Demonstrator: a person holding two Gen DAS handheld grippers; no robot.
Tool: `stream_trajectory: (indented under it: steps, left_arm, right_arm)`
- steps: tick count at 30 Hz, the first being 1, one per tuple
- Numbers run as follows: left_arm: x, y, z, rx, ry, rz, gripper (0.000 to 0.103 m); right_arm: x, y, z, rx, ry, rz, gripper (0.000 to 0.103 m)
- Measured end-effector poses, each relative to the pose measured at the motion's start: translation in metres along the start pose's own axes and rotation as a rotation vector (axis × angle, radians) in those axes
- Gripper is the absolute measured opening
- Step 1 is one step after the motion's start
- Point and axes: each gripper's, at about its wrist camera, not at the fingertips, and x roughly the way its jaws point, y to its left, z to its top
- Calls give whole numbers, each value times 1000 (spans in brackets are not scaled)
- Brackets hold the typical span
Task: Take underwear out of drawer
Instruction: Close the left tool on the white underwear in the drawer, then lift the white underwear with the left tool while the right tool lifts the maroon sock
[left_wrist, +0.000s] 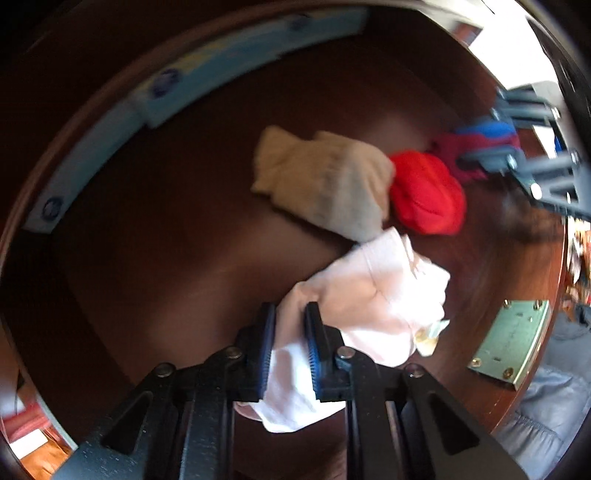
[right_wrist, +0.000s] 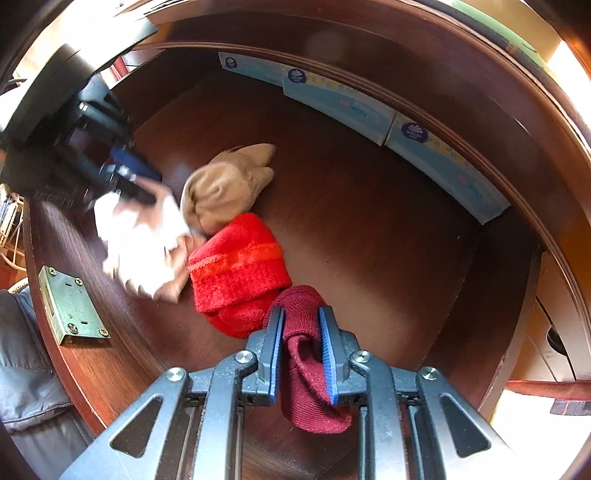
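Inside a dark wooden drawer (left_wrist: 184, 221) lie several folded garments. My left gripper (left_wrist: 290, 314) points down and is shut on a pale pink garment (left_wrist: 380, 295), which bunches between its blue pads. From the right wrist view that same pink garment (right_wrist: 140, 247) shows blurred under the left gripper (right_wrist: 136, 184). My right gripper (right_wrist: 301, 314) is shut on a maroon knitted garment (right_wrist: 310, 369). A bright red garment (right_wrist: 236, 273) and a beige one (right_wrist: 225, 184) rest on the drawer floor (right_wrist: 369, 240) between the two grippers.
Light blue tissue packs (right_wrist: 436, 151) line the drawer's far wall. A brass lock plate (right_wrist: 70, 306) sits on the front wall of the drawer. Grey padded fabric (right_wrist: 26, 354) lies outside the front edge. The right part of the drawer floor is bare wood.
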Motion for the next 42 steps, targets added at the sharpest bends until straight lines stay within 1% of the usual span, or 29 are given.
stream_trajectory:
  steps: [1, 2, 4, 5, 6, 7, 8, 10, 14, 18, 19, 20, 21, 22, 23, 24, 26, 30, 33, 36, 39, 42]
  left_arm:
    - [0, 2, 0, -15, -2, -9, 16]
    - [-1, 2, -1, -20, 0, -14, 18]
    - [-2, -1, -4, -17, -2, -23, 31]
    - [-3, -4, -5, -2, -5, -22, 42]
    - [-5, -11, -5, 14, -11, -20, 50]
    - [-5, -16, -6, 31, -14, -24, 52]
    - [-4, -23, -6, 49, -11, -29, 53]
    - [-2, -33, -4, 70, -4, -32, 53]
    - [10, -39, -3, 77, 13, -55, 53]
    - [12, -35, -4, 62, 4, -79, 53]
    - [12, -29, -5, 65, 2, -80, 53]
    - [12, -30, -5, 64, -1, -83, 47]
    - [13, -25, -7, 67, 0, -86, 36]
    - [9, -19, -17, 77, -2, -84, 33]
    - [11, -14, -18, 86, -5, -81, 25]
    - [13, -17, -14, 96, -8, -71, 19]
    - [11, -24, -22, 116, -21, -58, 13]
    - [6, -28, -30, 119, -55, -48, 10]
    - [-1, -24, -34, 89, -97, -46, 9]
    - [-10, -21, -38, 52, -158, -43, 9]
    - [-20, -17, -45, 17, -214, -36, 8]
    - [-30, -15, -52, -9, -286, -27, 7]
  right_arm:
    - [-1, 0, 0, 1, -1, 0, 22]
    - [-2, 0, 0, 2, -1, 1, 22]
    - [-1, -1, -1, 7, -4, 2, 23]
    - [-7, -1, 3, 9, -4, 3, 25]
    - [-7, -2, 2, 11, -3, 5, 26]
    - [-9, -3, 4, 14, -1, 7, 31]
    - [-8, -3, 3, 18, 3, 11, 39]
    - [-6, -4, 3, 21, 26, 17, 51]
    - [-1, -4, 1, 3, 46, 1, 52]
    - [4, -5, -2, -3, 75, 4, 52]
    - [6, -5, -3, 0, 84, 3, 52]
    - [7, -6, -3, 1, 84, 4, 49]
    - [7, -6, -4, -4, 81, 4, 45]
    - [9, -4, -5, -12, 80, 2, 42]
    - [9, -3, -6, -16, 76, 1, 39]
    - [8, -2, -9, -17, 70, 2, 38]
    - [5, -2, -12, -11, 51, 6, 36]
    - [-7, -11, -19, 45, -24, 11, 36]
    - [-17, -15, -24, 71, -83, 2, 36]
    - [-25, -14, -30, 79, -134, -29, 36]
    - [-39, -14, -33, 98, -179, -24, 36]
    - [-50, -10, -37, 93, -239, -38, 36]
